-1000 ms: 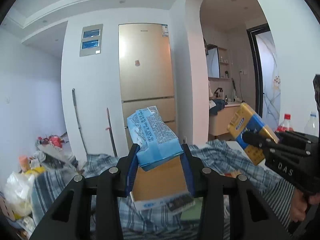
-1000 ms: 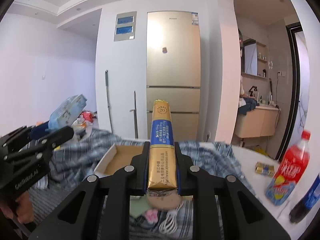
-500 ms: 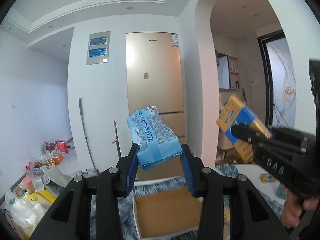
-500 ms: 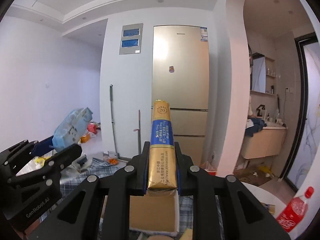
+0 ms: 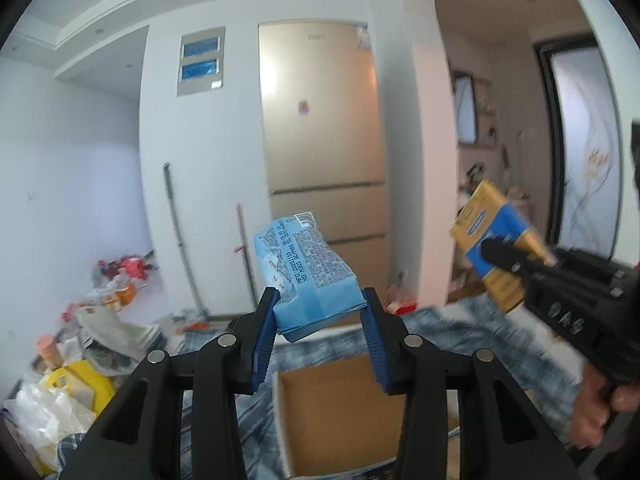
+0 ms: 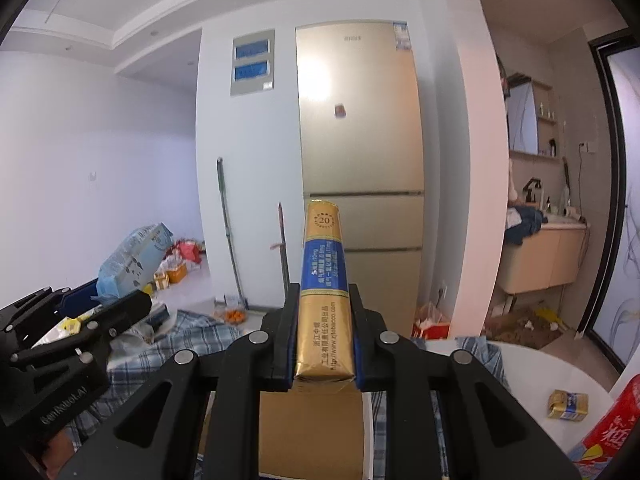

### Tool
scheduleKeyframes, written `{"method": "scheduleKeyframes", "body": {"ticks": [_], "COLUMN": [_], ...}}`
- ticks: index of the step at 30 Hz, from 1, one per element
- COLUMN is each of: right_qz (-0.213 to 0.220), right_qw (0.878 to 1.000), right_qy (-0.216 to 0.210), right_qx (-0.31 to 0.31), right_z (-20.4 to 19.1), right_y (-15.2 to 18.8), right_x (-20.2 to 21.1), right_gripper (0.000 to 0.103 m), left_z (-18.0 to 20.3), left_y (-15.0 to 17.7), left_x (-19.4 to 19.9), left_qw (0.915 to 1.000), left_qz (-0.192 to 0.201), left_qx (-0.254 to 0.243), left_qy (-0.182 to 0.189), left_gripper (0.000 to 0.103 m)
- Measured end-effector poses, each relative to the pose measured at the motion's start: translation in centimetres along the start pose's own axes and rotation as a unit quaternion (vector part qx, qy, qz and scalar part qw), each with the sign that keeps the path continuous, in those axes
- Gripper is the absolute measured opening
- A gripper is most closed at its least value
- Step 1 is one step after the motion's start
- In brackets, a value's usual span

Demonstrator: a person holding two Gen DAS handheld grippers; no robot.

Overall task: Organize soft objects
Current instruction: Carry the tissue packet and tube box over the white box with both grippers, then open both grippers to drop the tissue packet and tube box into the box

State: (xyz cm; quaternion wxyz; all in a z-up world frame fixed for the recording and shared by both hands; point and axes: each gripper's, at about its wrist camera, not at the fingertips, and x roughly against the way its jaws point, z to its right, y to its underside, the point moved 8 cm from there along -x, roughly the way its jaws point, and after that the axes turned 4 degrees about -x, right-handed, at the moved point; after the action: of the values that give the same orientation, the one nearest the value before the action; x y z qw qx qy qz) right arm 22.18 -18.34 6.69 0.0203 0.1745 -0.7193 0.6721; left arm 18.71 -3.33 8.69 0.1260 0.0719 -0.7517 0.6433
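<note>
**Both packs up in the air, box right below**

Compared to half a second ago both cameras have tipped down a little, so more of the open cardboard box point(image 5: 332, 412) and the plaid cloth point(image 6: 168, 344) shows under the fingers. Left gripper point(image 5: 319, 316) has its blue pads clamped on the lower end of the light blue tissue pack point(image 5: 306, 270), which leans up and to the left. Right gripper point(image 6: 324, 340) is squeezed tight on the gold and blue pack point(image 6: 324, 292), standing upright between the fingers. Both are held above the box, not touching it. Another small gold pack point(image 6: 568, 404) lies on the white table point(image 6: 532, 372), near a red bottle point(image 6: 608, 436). Fridge point(image 6: 360, 168) straight ahead.
</note>
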Motion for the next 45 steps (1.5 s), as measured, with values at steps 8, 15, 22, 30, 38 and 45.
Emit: {"method": "scheduleKeyframes", "body": {"ticks": [8,15,22,30,38,45], "right_qz": [-0.101,-0.180,-0.224,-0.246,-0.263,-0.247], "right_qw": [0.995,0.983,0.974,0.969,0.964,0.969], "right_qy": [-0.013,-0.009,-0.017,-0.023,-0.029,-0.012], "right_qx": [-0.013,-0.016,-0.010,-0.003,-0.003,0.008], "right_z": [0.7,1.0,1.2,1.0,1.1,1.4], "right_y": [5.1,10.7,13.1,14.4,15.2,14.8], "right_x": [-4.8,-8.3,-9.6,-10.5,-11.0,-10.8], "right_gripper": [0.019,0.019,0.019,0.019,0.020,0.056], "left_z": [0.2,0.3,0.6,1.0,0.5,-0.4], "left_y": [4.3,9.3,13.0,15.0,15.3,14.3], "left_x": [-5.7,-8.8,-11.7,-12.8,-13.1,-12.6], "left_qw": [0.9946,0.9903,0.9806,0.9715,0.9707,0.9739], "left_qz": [-0.100,-0.137,-0.192,-0.231,-0.237,-0.224], "left_qx": [0.007,0.005,0.015,0.011,0.015,0.023], "left_qy": [0.027,0.019,0.040,0.051,0.039,0.029], "left_gripper": [0.043,0.043,0.043,0.043,0.065,0.068]}}
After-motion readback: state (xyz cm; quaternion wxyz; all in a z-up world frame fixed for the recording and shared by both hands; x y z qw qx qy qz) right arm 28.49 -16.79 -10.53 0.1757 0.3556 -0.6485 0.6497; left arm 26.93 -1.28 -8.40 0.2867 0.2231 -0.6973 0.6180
